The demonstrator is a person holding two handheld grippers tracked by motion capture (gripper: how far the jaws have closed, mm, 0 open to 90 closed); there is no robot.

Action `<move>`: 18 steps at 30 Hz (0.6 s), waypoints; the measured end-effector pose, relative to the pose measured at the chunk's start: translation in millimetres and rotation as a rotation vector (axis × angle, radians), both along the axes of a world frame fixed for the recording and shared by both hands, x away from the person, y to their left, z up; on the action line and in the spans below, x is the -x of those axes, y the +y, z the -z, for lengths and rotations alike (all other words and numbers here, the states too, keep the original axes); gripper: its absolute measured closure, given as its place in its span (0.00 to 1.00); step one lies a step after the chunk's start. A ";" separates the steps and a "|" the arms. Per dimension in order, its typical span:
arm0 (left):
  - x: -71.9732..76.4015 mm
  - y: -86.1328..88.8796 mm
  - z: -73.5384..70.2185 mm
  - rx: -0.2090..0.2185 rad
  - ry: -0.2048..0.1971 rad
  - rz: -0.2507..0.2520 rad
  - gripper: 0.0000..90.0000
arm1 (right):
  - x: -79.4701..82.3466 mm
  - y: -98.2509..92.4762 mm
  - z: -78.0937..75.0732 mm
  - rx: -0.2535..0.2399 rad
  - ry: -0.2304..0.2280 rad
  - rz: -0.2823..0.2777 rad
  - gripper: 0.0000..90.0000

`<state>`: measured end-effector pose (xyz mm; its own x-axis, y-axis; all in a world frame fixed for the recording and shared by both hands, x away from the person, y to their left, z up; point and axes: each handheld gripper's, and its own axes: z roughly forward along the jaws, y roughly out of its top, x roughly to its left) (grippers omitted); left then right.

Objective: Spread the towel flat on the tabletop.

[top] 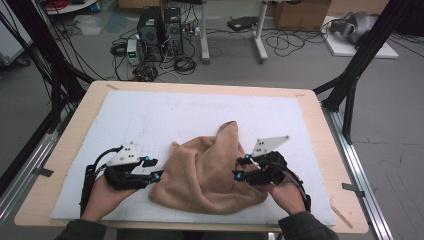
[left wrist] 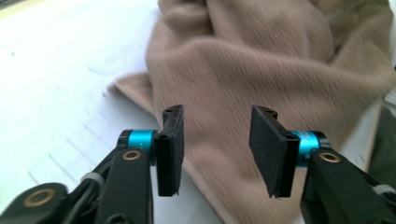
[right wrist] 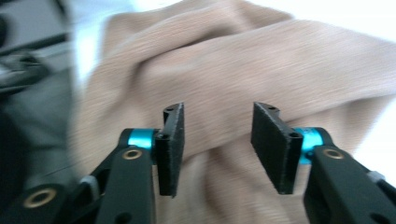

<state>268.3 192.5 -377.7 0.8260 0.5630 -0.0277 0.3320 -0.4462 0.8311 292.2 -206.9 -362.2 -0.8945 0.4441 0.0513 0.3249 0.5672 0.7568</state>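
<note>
A tan fleece cloth [top: 205, 172] lies rumpled on the white mat [top: 175, 117] that covers the wooden bench [top: 82, 112], toward the near edge and roughly midway between the person's two hands. It is bunched into soft folds, with one corner peaking up toward the far side and a flatter lobe spreading toward the near edge.

The left tongs [top: 154, 169] sit just beside the cloth's left edge, pointing toward it. In the left gripper view the left tongs [left wrist: 217, 149] stand spread, with a clear gap between the black pads [left wrist: 172, 149]; the cloth [left wrist: 280, 70] lies beyond and below them, its edge running under the gap, and neither pad presses on it.

The right tongs [top: 241, 167] are at the cloth's right side, over its edge, pointing left. In the right gripper view the right tongs [right wrist: 217, 147] are likewise spread apart, with the cloth [right wrist: 243, 60] behind and beneath them and nothing pinched between the pads [right wrist: 275, 144].

Each gripper carries a grey three-cornered plate on top, and a dark sleeve shows at the bottom of the high view behind each hand.
</note>
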 end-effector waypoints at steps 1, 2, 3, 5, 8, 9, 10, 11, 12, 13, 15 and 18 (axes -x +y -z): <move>-7.0 -3.4 0.5 0.002 0.004 -0.003 0.59 | 0.0 0.0 0.0 0.000 0.000 0.000 0.57; -21.7 -12.5 4.3 -0.002 0.016 -0.007 0.58 | -15.7 6.5 -0.4 0.026 -0.017 0.035 0.51; -21.7 -12.5 4.3 -0.002 0.016 -0.007 0.58 | -21.0 9.3 0.7 0.038 -0.026 0.049 0.49; -40.4 -29.5 11.9 -0.020 0.033 -0.003 0.57 | -35.7 16.2 7.1 0.041 -0.003 0.066 0.48; -50.1 -40.8 17.4 -0.047 0.028 -0.006 0.55 | -45.0 21.0 15.0 0.064 0.005 0.072 0.49; -54.7 -45.9 21.3 -0.060 0.036 -0.011 0.54 | -49.2 23.1 20.3 0.071 0.024 0.074 0.50; -60.1 -52.0 27.2 -0.087 0.060 -0.008 0.51 | -54.0 25.1 31.6 0.072 0.049 0.077 0.56; -64.6 -59.2 36.9 -0.127 0.090 0.007 0.54 | -54.5 25.1 34.6 0.070 0.053 0.075 0.58; -66.1 -63.0 42.1 -0.146 0.112 0.020 0.60 | -54.5 24.5 38.2 0.060 0.054 0.073 0.63; -66.6 -66.2 46.1 -0.180 0.119 0.035 0.69 | -53.7 23.1 40.9 0.050 0.056 0.069 0.69; -65.4 -68.8 48.9 -0.201 0.116 0.037 0.85 | -50.7 19.3 44.2 0.043 0.055 0.058 0.78; -60.2 -68.7 47.5 -0.198 0.103 0.025 0.93 | -45.7 10.9 41.5 0.011 0.056 0.062 0.82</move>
<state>328.5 123.8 -425.2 0.8384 0.5450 -0.0033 0.3971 -0.6068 0.6886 337.9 -196.0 -403.7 -0.8613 0.4991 0.0948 0.4009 0.5530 0.7304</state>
